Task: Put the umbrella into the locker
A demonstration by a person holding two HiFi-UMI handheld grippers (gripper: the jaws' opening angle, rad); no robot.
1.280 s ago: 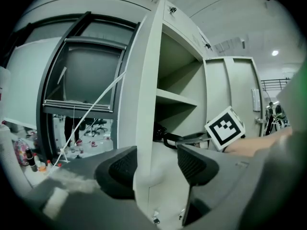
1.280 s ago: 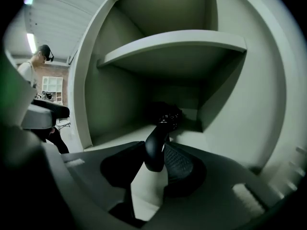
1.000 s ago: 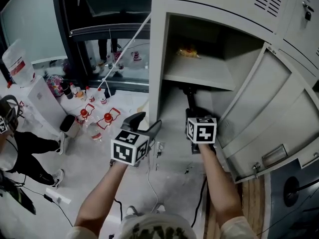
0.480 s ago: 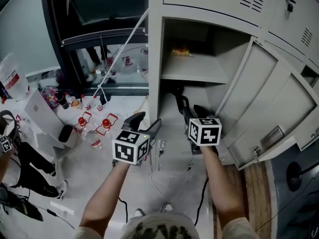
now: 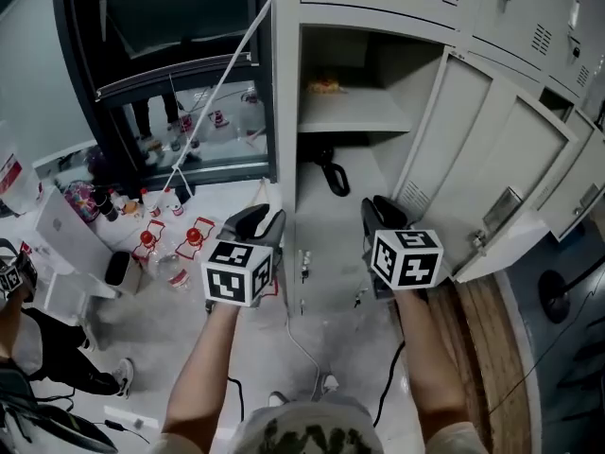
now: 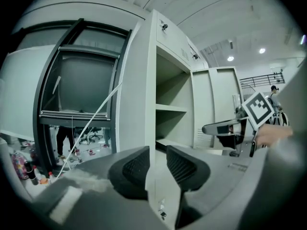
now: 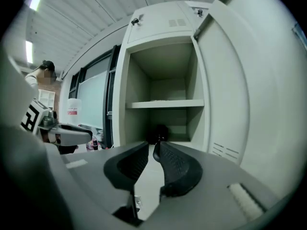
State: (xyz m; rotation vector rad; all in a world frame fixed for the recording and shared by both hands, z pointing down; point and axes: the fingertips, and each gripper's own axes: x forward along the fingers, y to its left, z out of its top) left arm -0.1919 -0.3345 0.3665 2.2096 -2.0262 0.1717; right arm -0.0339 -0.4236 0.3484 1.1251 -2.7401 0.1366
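Note:
The black umbrella point(image 5: 331, 170) lies in the open locker point(image 5: 284, 83), in the compartment under the shelf point(image 5: 354, 116); the right gripper view shows the umbrella point(image 7: 159, 132) as a dark lump at the back. My right gripper point(image 5: 383, 214) hovers outside the locker, apart from the umbrella. Its jaws have just been closing and stand open by a narrow gap point(image 7: 153, 147) with nothing between them. My left gripper point(image 5: 257, 223) hangs beside the locker's left front edge. Its jaws have also just been closing, are open point(image 6: 158, 152) and hold nothing.
The locker door point(image 5: 492, 159) stands swung open at the right. A small yellow item point(image 5: 324, 85) lies on the shelf. Red-capped bottles point(image 5: 151, 239) and clutter stand on the floor at the left, near a seated person point(image 5: 28, 348). A cable point(image 5: 302, 348) trails across the floor.
My right gripper has drawn back out of the locker, away from the umbrella, which stays inside. The left gripper has pulled back too, and its jaws have narrowed.

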